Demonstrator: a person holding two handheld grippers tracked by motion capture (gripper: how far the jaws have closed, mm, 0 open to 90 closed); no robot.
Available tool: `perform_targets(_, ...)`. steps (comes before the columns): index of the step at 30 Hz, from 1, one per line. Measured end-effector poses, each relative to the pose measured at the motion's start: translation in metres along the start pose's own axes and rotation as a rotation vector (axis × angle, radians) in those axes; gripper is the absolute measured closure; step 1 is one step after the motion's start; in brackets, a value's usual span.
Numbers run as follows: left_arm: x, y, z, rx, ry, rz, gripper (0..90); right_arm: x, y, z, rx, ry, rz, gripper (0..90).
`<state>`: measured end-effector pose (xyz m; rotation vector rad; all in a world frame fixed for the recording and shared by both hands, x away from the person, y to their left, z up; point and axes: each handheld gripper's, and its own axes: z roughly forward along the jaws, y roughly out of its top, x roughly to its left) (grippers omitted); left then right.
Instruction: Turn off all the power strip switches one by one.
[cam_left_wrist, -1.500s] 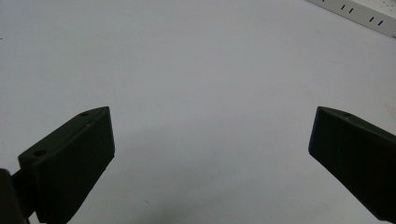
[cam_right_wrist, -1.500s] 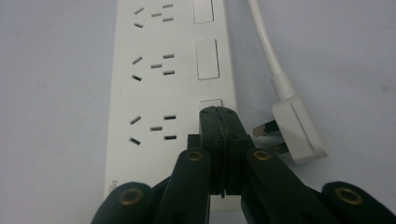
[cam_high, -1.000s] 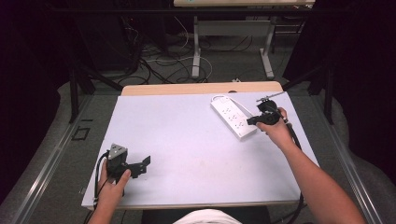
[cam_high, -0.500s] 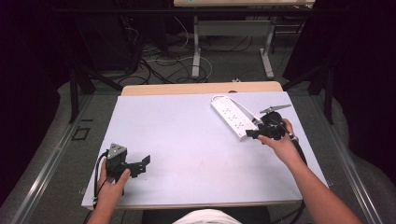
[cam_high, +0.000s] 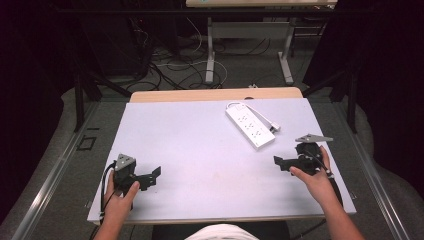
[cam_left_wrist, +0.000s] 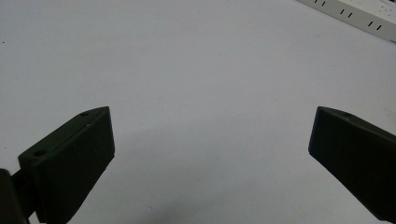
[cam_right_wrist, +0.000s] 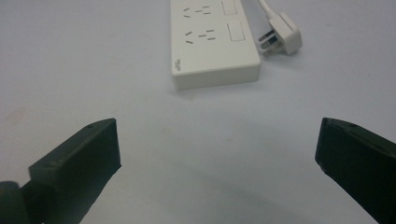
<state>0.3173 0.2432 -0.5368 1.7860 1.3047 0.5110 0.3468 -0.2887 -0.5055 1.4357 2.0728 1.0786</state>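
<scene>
Pale grey surface (cam_high: 200, 150): at seven o'clock the left claw (cam_high: 150, 176) gapes wide, holding nothing. A white power strip (cam_high: 250, 125) (plug (cam_right_wrist: 285, 37) beside it) lies at one o'clock. At four o'clock, the right claw (cam_high: 280, 162), jaws just opened, stands wide and empty.

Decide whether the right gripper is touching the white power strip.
Apart: in the right gripper view, bare table separates the open right gripper from the power strip.

At the lower left of the high view, the matte black handheld left gripper (cam_high: 150, 176) carries a grey three-cornered plate and a black cable. At the lower right, the matching black right gripper (cam_high: 279, 162) has the same plate. Both forearms are bare; each blocky jaw shows small screw holes.
</scene>
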Motion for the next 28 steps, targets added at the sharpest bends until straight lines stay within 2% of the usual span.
perform_targets(3,0.001,0.001,-0.001,0.009,-0.006,-0.001,0.2,-0.001,-0.014,-0.004,-0.025,-0.015,-0.008,0.0)
perform_targets(5,0.0,0.0,-0.001,0.005,-0.007,-0.003,0.2,-0.003,-0.024,-0.006,-0.061,-0.024,-0.006,0.0)
perform_targets(7,0.0,0.0,-0.001,0.003,-0.007,0.006,0.2,-0.004,-0.032,-0.007,-0.085,-0.021,0.026,0.0)
perform_targets(8,0.0,0.0,-0.001,0.001,-0.009,0.002,0.2,-0.005,-0.034,-0.007,-0.089,-0.022,0.024,0.0)
perform_targets(9,0.0,0.0,-0.001,0.001,-0.011,0.0,0.2,-0.004,-0.036,-0.007,-0.087,-0.017,0.033,0.0)
perform_targets(12,0.0,0.0,-0.001,-0.008,-0.006,-0.011,0.2,-0.006,-0.039,-0.008,-0.099,-0.047,0.013,0.0)
perform_targets(14,0.001,0.001,-0.002,-0.003,-0.005,-0.005,0.2,-0.008,-0.04,-0.008,-0.117,-0.043,0.014,0.0)
perform_targets(16,0.001,0.001,-0.002,-0.003,-0.003,-0.004,0.2,-0.009,-0.04,-0.009,-0.1,-0.048,0.002,0.0)
perform_targets(19,0.002,0.0,-0.001,0.0,-0.001,-0.004,0.2,-0.011,-0.043,-0.006,-0.103,-0.044,-0.003,0.0)
perform_targets(21,0.001,0.0,-0.001,-0.004,-0.003,-0.012,0.2,-0.011,-0.045,-0.004,-0.104,-0.046,0.011,0.0)
perform_targets(25,0.002,0.0,-0.001,-0.002,0.001,-0.008,0.2,-0.013,-0.046,-0.002,-0.085,-0.041,0.006,0.0)
perform_targets(28,0.003,0.0,-0.001,0.001,0.001,-0.003,0.2,-0.014,-0.047,-0.001,-0.093,-0.045,0.007,0.0)
